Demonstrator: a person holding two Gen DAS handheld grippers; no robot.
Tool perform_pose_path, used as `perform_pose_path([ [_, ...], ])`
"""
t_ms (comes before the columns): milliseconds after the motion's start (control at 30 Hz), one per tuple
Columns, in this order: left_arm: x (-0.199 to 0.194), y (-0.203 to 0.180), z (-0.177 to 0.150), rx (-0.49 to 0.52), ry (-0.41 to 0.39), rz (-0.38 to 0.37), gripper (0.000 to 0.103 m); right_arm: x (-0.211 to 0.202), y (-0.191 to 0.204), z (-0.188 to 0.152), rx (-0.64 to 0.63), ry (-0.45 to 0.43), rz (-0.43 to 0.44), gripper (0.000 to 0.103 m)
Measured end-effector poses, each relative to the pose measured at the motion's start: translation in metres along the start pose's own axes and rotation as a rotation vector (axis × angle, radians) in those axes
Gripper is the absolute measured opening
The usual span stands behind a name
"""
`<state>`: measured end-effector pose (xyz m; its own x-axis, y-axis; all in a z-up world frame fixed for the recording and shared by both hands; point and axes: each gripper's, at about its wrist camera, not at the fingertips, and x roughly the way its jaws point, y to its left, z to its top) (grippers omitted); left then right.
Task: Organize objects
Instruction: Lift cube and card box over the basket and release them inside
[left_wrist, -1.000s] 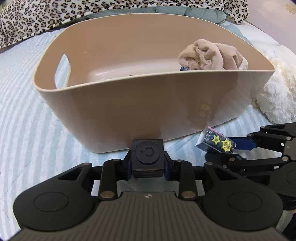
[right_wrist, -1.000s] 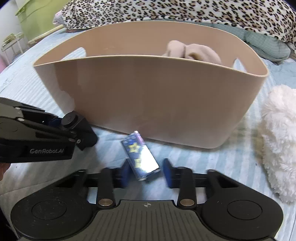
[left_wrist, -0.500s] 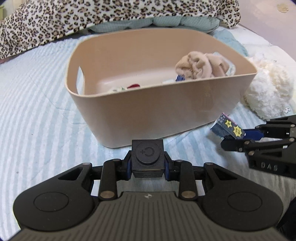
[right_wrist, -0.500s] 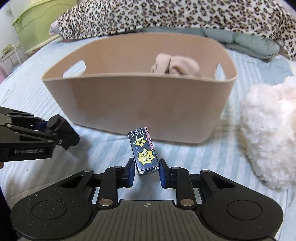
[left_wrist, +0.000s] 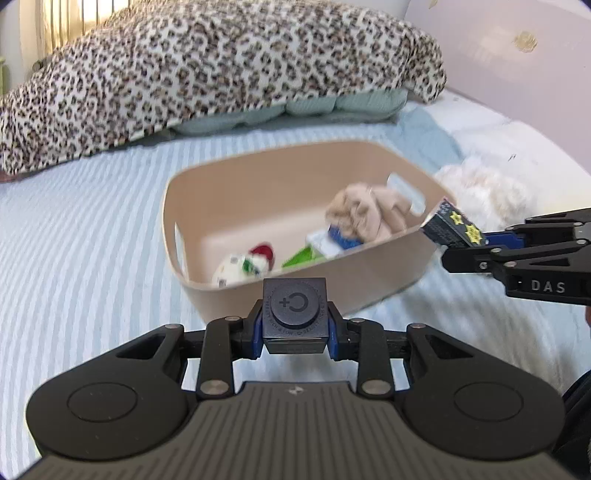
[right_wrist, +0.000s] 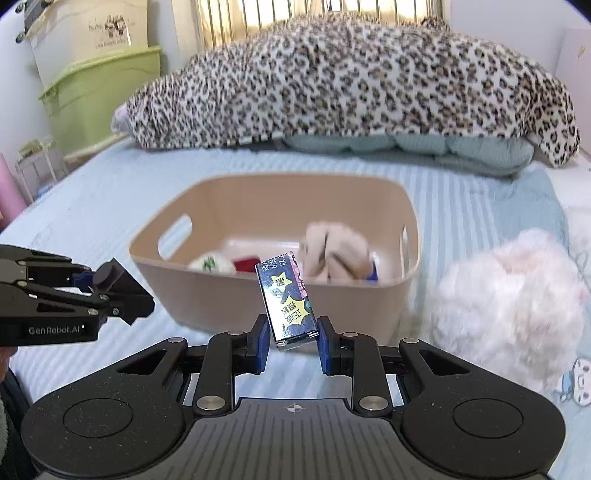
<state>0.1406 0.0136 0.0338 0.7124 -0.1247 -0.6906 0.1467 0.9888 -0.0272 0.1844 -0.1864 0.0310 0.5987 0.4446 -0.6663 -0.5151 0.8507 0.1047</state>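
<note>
On the striped bed, left wrist view:
Left hand-held gripper (left_wrist: 294, 325): closed tight on a small dark cube with a round cap (left_wrist: 294, 308), carried above the blue-striped bed (left_wrist: 85, 266), short of the bin's near wall.
Beige bin (left_wrist: 369, 275): sits on the bed ahead; inside lie a tan cloth bundle (left_wrist: 365, 216), a blue item, a green piece, a white-and-green toy (left_wrist: 242, 267) and something red.
Right hand-held gripper (left_wrist: 476, 243): comes in from the right edge, clamped on a dark star-printed box (left_wrist: 448, 227), whose far end overlaps the bin's right rim in this view.

Right wrist view:
Right hand-held gripper (right_wrist: 290, 345): both blue pads press the lower end of the star-printed box (right_wrist: 286, 301); the box stands tilted, held up in the air in front of the beige bin (right_wrist: 221, 295).
Left hand-held gripper (right_wrist: 122, 291): at the left, its dark cube held off the bed, beside the bin's left end.
White fluffy item (right_wrist: 506, 302): rests on the bed to the right of the bin, not yet collected.
Leopard-print blanket (right_wrist: 351, 81): heaped at the head of the bed, well apart from the work.

Step in hand: both picked items look to be in transit toward the bin.
Next move calls for: bringing each item fully past the rim and over a bare patch of the bin floor before the fingers part, the box keeping clear of the cloth bundle so it does not tip back out.
</note>
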Motion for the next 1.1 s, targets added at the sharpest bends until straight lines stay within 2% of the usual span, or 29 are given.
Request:
perform_pose_path([
  [200, -0.007, -0.005, 0.023, 0.016, -0.064, 0.002, 0.033, -0.013, -0.001, 0.024, 0.005, -0.070, -0.006, 0.025],
  [467, 0.019, 0.000, 0.056, -0.009, -0.080, 0.056, 0.033, -0.001, -0.008, 0.058, 0.012, -0.129, -0.035, 0.025],
  [633, 0.053, 0.008, 0.072, -0.028, -0.036, 0.120, 0.033, 0.025, -0.011, 0.073, 0.008, -0.119, -0.068, 0.025],
  [733, 0.076, 0.013, 0.075, -0.041, 0.019, 0.147, 0.033, 0.045, -0.012, 0.077, -0.002, -0.091, -0.092, 0.025],
  [900, 0.108, 0.020, 0.071, -0.052, 0.118, 0.185, 0.033, 0.071, -0.014, 0.075, -0.004, -0.026, -0.119, 0.025],
  [1000, 0.120, 0.024, 0.064, -0.057, 0.160, 0.179, 0.034, 0.084, -0.018, 0.071, 0.003, 0.016, -0.129, 0.025],
  [1100, 0.119, 0.026, 0.059, -0.067, 0.169, 0.162, 0.037, 0.086, -0.017, 0.067, -0.001, 0.021, -0.144, 0.041],
])
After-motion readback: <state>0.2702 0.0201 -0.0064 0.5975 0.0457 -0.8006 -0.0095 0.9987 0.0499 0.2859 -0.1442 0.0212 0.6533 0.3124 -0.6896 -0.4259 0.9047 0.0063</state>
